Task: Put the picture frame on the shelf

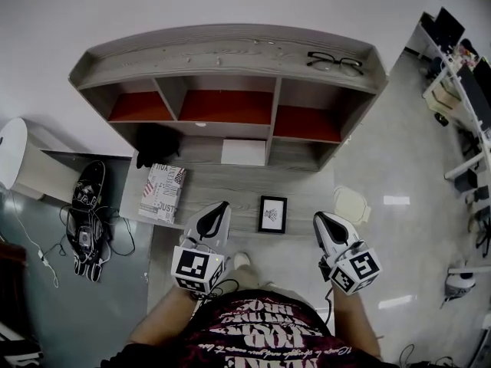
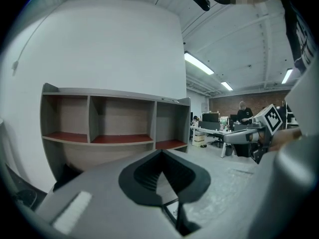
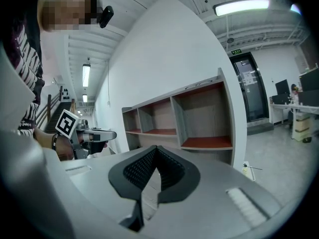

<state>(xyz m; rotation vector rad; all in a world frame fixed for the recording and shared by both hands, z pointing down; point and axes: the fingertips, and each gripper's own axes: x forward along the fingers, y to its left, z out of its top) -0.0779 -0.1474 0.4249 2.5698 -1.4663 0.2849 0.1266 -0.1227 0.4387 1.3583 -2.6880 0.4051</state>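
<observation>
A small black picture frame [image 1: 272,214] with a white print lies flat on the grey desk [image 1: 230,184], in front of the shelf unit [image 1: 230,52]. The shelf has grey wood walls and red boards, and its compartments [image 2: 114,118] [image 3: 184,118] hold nothing. My left gripper [image 1: 215,219] hovers just left of the frame, shut and holding nothing. To the frame's right my right gripper [image 1: 331,227] is also shut with nothing in it. A corner of the frame [image 2: 174,213] shows below the left jaws in the left gripper view.
Black glasses [image 1: 335,61] lie on the shelf's top. A patterned box [image 1: 163,192] and a dark bag [image 1: 156,146] sit at the desk's left. A white box [image 1: 243,152] stands under the shelf's middle. Cables and gear [image 1: 87,221] cover the floor at the left.
</observation>
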